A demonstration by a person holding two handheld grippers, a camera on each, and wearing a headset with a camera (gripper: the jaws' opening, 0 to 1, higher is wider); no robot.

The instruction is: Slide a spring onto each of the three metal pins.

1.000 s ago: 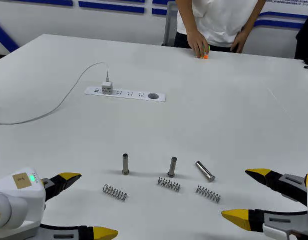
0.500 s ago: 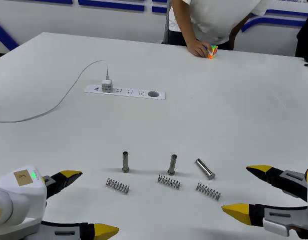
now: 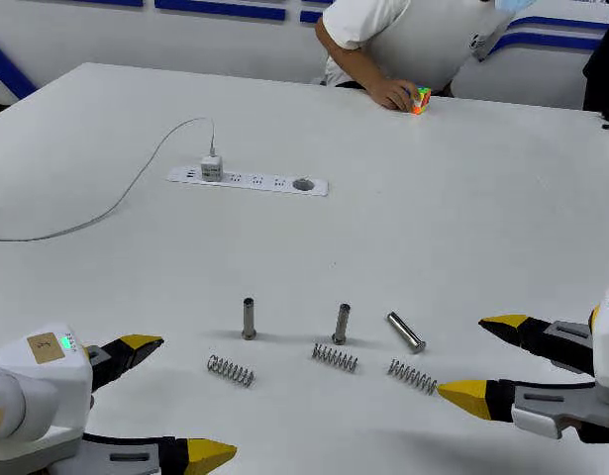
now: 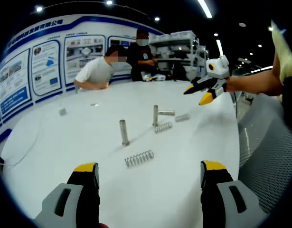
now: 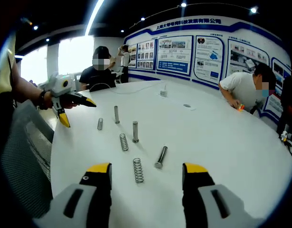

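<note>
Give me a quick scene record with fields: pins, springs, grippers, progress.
left pin: upright, bare
middle pin: upright, bare
right pin: lying on its side, bare
left spring: flat, in front of left pin
middle spring: flat, in front of middle pin
right spring: flat, in front of right pin
left gripper: open, empty
right gripper: open, empty
progress: no spring on any pin

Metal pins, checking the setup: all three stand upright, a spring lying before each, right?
No: the right pin lies on its side, per the head view; the left pin and middle pin stand upright. A spring lies before each.
</note>
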